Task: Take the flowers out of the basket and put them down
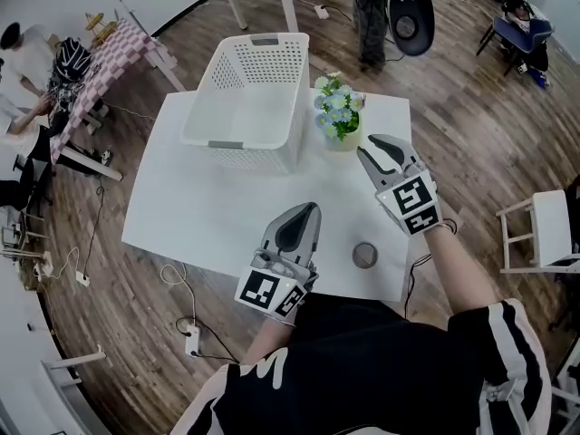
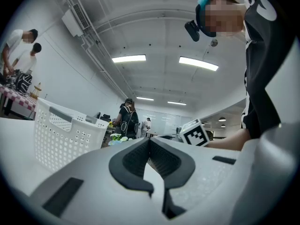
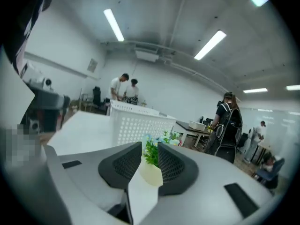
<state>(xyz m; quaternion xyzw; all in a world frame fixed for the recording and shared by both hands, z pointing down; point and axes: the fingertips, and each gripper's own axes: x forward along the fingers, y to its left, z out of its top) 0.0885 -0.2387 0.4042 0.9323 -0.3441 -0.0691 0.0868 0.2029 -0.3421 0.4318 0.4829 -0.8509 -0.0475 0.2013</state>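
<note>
Looking down in the head view, a white desk (image 1: 204, 211) is seen with a white perforated basket (image 1: 258, 157) set against its far edge. The flowers (image 1: 337, 107) are found outside the basket, upright in a cream pot (image 1: 344, 140), just beside the basket's right wall and near the desk's far right corner. The right gripper (image 1: 372, 148) is held over the desk's right edge, its tips just beside the pot and its jaws spread apart. The left gripper (image 1: 311, 208) is held over the near edge, aimed at the basket, with nothing carried. A small round grey object (image 1: 364, 256) is seen near the near edge, between the two grippers.

In the left gripper view, the left gripper's (image 2: 150, 142) jaws are shown brought together at the tips, with nothing between them. The basket (image 2: 65, 135) is seen at the left and the flowers (image 2: 119, 138) beyond it, small and far off.

In the right gripper view, the right gripper's (image 3: 149, 145) jaws are shown standing wide. The flowers (image 3: 151, 153) and their pot (image 3: 151, 174) are framed in the gap, but neither pad is seen pressing on them. The basket (image 3: 138, 125) is seen behind, to the left, on the desk (image 3: 89, 125).
</note>
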